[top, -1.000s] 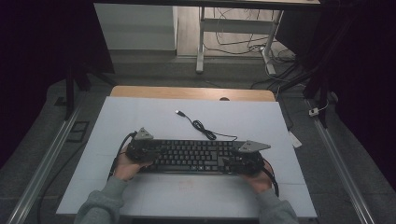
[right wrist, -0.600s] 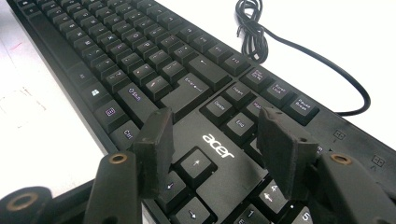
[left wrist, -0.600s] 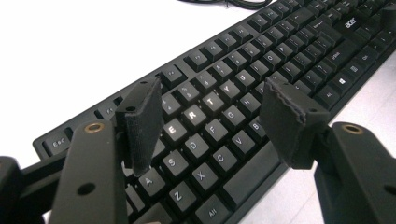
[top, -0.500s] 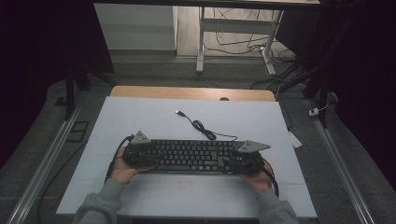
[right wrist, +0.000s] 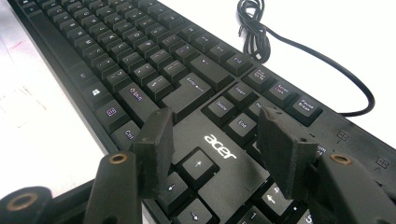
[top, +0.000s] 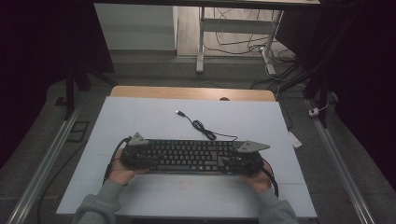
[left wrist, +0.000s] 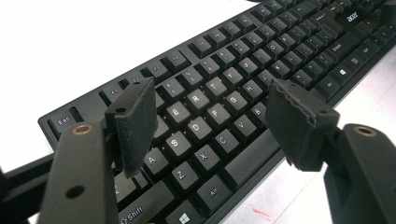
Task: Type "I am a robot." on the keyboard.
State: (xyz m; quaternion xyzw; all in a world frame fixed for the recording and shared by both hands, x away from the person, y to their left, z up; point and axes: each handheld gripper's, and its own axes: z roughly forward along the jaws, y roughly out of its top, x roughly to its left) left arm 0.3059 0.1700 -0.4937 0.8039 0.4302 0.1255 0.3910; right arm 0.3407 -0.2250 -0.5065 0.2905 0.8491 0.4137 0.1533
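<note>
Now | left gripper (left wrist: 210, 116) jaws just opened over keyboard (left wrist: 224, 93) | keyboard unmoved

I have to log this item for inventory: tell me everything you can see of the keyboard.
The keyboard is a black, full-size Acer board, plastic by its look, lying flat across the near half of the pale table. Its black cable coils behind it and ends in a loose USB plug. Open gripper jaws hover over each end.

Item: black Acer keyboard (top: 191, 156), full-size with number pad
Pose: flat, keys up, long side across the white table (top: 140, 116)
Place: near the table's front edge
Cable (top: 203, 127): black, loosely coiled (USB plug free) behind it
</note>
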